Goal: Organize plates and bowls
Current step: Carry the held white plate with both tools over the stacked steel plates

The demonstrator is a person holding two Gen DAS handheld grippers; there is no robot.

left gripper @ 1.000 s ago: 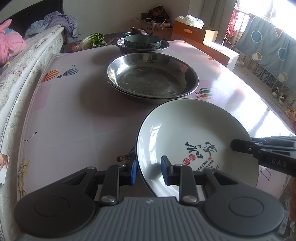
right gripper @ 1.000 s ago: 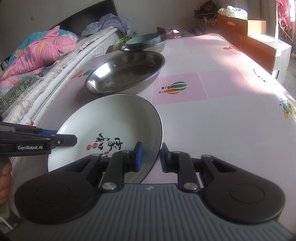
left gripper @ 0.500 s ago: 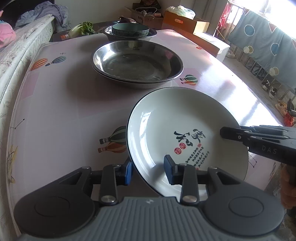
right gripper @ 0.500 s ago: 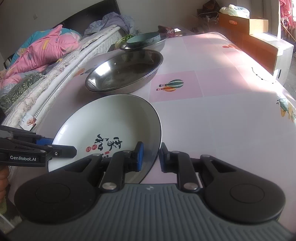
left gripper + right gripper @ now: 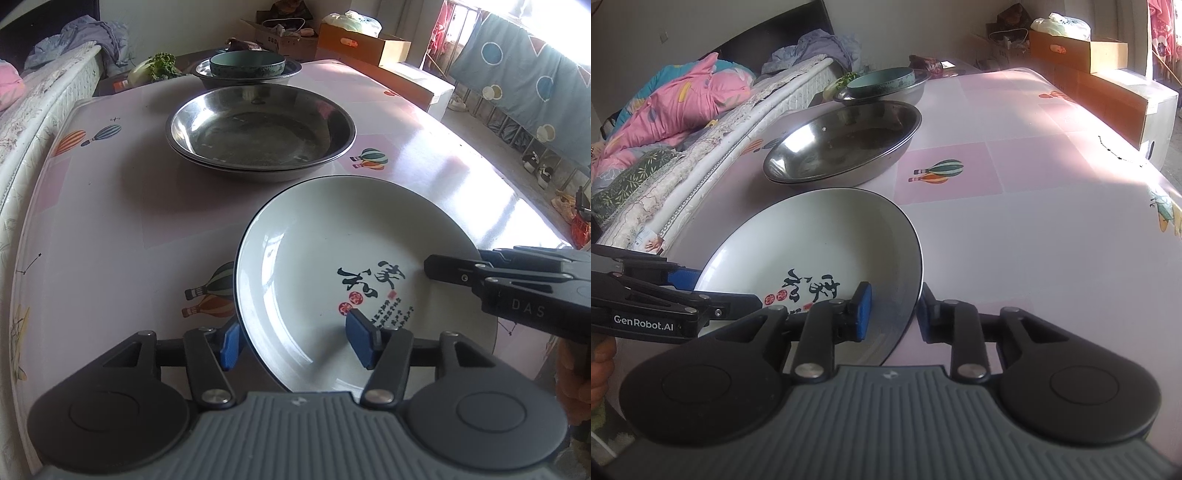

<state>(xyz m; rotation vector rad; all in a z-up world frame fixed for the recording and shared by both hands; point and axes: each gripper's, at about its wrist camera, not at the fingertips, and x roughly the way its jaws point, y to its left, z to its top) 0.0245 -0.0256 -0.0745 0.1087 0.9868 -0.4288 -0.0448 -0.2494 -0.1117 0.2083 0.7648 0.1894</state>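
Observation:
A white plate [image 5: 332, 258] with black calligraphy lies near the table's front edge; it also shows in the right wrist view [image 5: 820, 251]. My left gripper [image 5: 295, 343] is open, its blue pads wide apart on either side of the plate's left rim. My right gripper [image 5: 892, 310] is open too, its pads straddling the plate's right rim. Stacked steel basins [image 5: 258, 129] sit just beyond the plate. Farther back, a teal bowl [image 5: 247, 62] rests in another steel basin [image 5: 291, 72].
The table [image 5: 110, 221] has a pink balloon-print cover. A bed with pink bedding [image 5: 683, 103] runs along its left side. Cardboard boxes [image 5: 369, 48] stand behind and to the right. Vegetables [image 5: 155, 66] lie at the far left.
Both grippers have opened: their pads were closed on the plate's rim a second ago and now stand apart from it. The plate stays in place.

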